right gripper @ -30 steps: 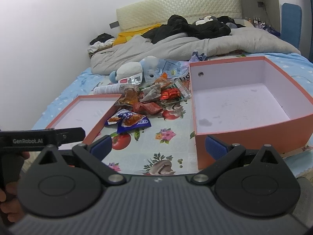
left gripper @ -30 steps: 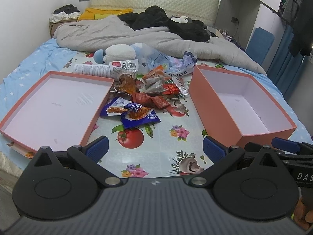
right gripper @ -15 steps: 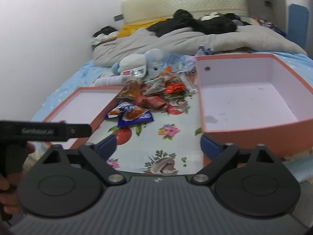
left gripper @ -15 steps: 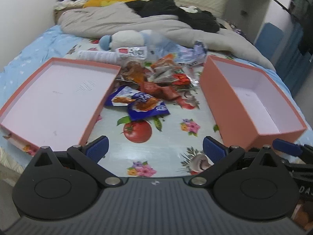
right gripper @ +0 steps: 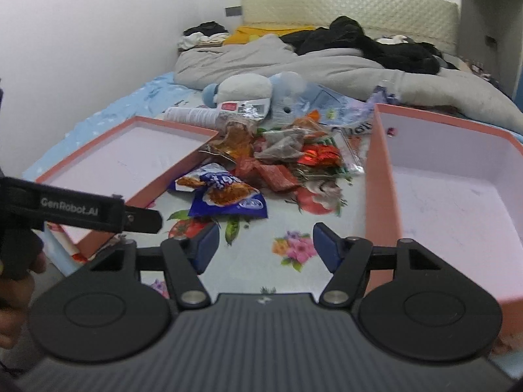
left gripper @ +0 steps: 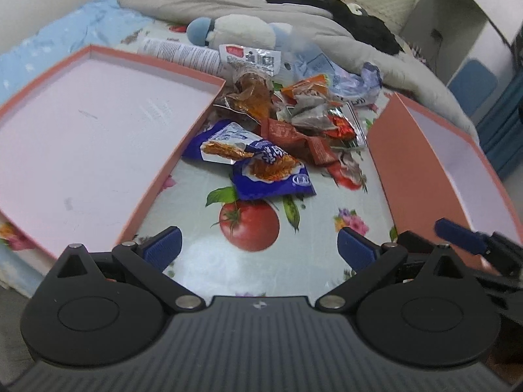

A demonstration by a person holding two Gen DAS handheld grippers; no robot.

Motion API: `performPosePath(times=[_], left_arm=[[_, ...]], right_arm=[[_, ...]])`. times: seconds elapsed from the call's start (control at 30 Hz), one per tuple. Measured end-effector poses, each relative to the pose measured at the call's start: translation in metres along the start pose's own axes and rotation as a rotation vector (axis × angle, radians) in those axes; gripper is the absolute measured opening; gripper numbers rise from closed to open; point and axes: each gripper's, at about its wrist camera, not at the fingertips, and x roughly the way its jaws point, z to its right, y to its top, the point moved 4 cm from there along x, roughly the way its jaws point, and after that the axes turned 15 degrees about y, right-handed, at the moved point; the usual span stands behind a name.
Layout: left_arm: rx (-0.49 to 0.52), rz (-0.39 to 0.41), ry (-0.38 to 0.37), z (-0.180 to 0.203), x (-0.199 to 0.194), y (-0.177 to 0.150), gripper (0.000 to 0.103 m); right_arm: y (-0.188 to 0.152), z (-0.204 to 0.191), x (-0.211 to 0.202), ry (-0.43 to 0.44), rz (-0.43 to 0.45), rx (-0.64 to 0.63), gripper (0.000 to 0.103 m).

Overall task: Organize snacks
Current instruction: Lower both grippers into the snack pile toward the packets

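A heap of snack packets lies on a flowered cloth between a shallow pink lid on the left and a deeper pink box on the right. Two blue packets lie nearest me. My left gripper is open and empty, low over the cloth short of the blue packets. My right gripper is open and empty, a little in front of the blue packets, with the box to its right and the lid to its left.
A white and blue plush toy, a grey duvet and dark clothes lie behind the heap. The left gripper's body shows at the left of the right wrist view. A blue chair stands at the right.
Both grippers have moved forward and lower toward the snack heap. The right gripper's jaws have narrowed somewhat but stay open.
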Motion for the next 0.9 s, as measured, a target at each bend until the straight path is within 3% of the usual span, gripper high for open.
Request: performPosePath(times=[0.3,0.47,0.73,0.9], left_arm=[[-0.116,-0.058,-0.094,0.001,0.059,0.026,0.1],[-0.199,-0.094,-0.089,0.001,0.093,0.045,0.097],[-0.253,-0.101,-0.075,0.005,0.129,0.064,0.095],[-0.262,-0.085,-0.062,0.01,0.139,0.07,0.095]], right_arm=[[0.018,0.02,0.066,-0.031,-0.043,-0.035,0.064],[0.028,0.039,0.102,-0.078,-0.056,-0.02,0.055],[0.032,0.054,0.146,-0.107,-0.084,-0.044,0.053],[0.031,0.058,0.161,-0.08,-0.103,-0.047,0.055]])
